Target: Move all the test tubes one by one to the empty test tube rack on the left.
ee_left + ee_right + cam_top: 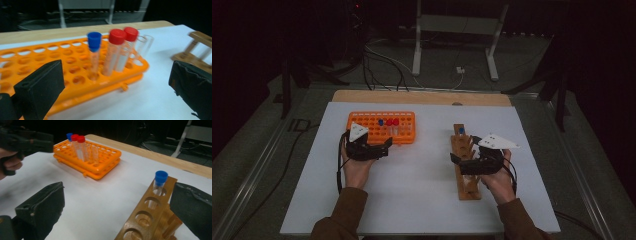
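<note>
Three capped tubes in orange rack, beyond gaping left tongs

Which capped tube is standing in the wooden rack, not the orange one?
The lone blue-capped tube in the wooden rack's far end hole; the other three capped tubes stand in the orange rack.

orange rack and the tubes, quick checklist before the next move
1. Left gripper jaws open with nothing between them: ok.
2. Right gripper jaws open with nothing between them: ok.
3. Blue-capped tube standing in the orange rack: ok.
4. Two red-capped tubes upright beside it in the rack: ok.
5. Blue-capped tube in the wooden rack at the end hole, upright: ok.
6. Tubes seated fully down in their holes: cannot tell.
</note>
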Action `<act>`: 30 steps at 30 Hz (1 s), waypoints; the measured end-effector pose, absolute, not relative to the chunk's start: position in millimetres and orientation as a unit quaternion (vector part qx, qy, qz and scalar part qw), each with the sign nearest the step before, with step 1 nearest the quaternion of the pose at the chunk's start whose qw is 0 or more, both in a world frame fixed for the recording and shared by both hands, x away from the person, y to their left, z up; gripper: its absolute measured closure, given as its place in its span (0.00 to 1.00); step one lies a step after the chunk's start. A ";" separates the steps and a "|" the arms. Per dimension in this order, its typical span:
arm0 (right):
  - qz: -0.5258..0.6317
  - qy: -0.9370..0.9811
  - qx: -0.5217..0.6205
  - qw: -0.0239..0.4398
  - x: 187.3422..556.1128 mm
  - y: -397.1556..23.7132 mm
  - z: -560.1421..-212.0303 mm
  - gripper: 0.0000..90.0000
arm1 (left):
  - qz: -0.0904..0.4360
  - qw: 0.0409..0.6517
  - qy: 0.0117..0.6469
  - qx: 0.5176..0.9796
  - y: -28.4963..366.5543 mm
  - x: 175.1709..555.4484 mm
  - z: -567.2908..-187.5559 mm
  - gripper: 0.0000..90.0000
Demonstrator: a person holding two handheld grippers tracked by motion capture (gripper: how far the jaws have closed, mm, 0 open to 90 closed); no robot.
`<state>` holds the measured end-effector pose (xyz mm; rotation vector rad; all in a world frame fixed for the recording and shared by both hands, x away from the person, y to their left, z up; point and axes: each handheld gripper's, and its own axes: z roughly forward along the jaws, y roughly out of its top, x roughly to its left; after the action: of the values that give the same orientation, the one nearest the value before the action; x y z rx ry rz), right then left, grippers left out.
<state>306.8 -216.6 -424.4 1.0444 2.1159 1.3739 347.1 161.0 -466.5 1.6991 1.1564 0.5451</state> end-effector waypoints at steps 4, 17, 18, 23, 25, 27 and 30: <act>0.487 0.759 0.381 0.204 314.8 -217.3 -425.0 0.00 | 0.219 0.500 0.469 0.695 161.7 338.5 -465.7 0.01; 0.470 0.759 0.393 0.219 341.1 -218.9 -423.9 0.06 | 0.231 0.508 0.448 0.699 160.1 318.0 -457.2 0.01; 0.466 0.761 0.395 0.220 343.2 -218.6 -424.1 0.06 | 0.230 0.509 0.447 0.699 159.8 317.4 -457.2 0.01; 0.450 0.765 0.400 0.228 353.9 -215.9 -429.2 0.19 | 0.228 0.508 0.448 0.699 158.2 315.3 -457.5 0.01; 0.440 0.768 0.404 0.232 358.2 -215.0 -433.7 0.29 | 0.228 0.509 0.449 0.699 158.3 314.8 -457.2 0.01; 0.438 0.769 0.406 0.230 362.2 -214.9 -437.4 0.42 | 0.227 0.510 0.449 0.697 158.5 314.4 -456.9 0.01; 0.429 0.770 0.410 0.235 367.2 -213.4 -440.7 0.59 | 0.225 0.511 0.450 0.697 158.7 314.8 -457.0 0.01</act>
<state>367.2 -213.4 -440.7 1.1240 2.1128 1.1767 314.8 158.7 -457.0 1.6772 1.0836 0.5415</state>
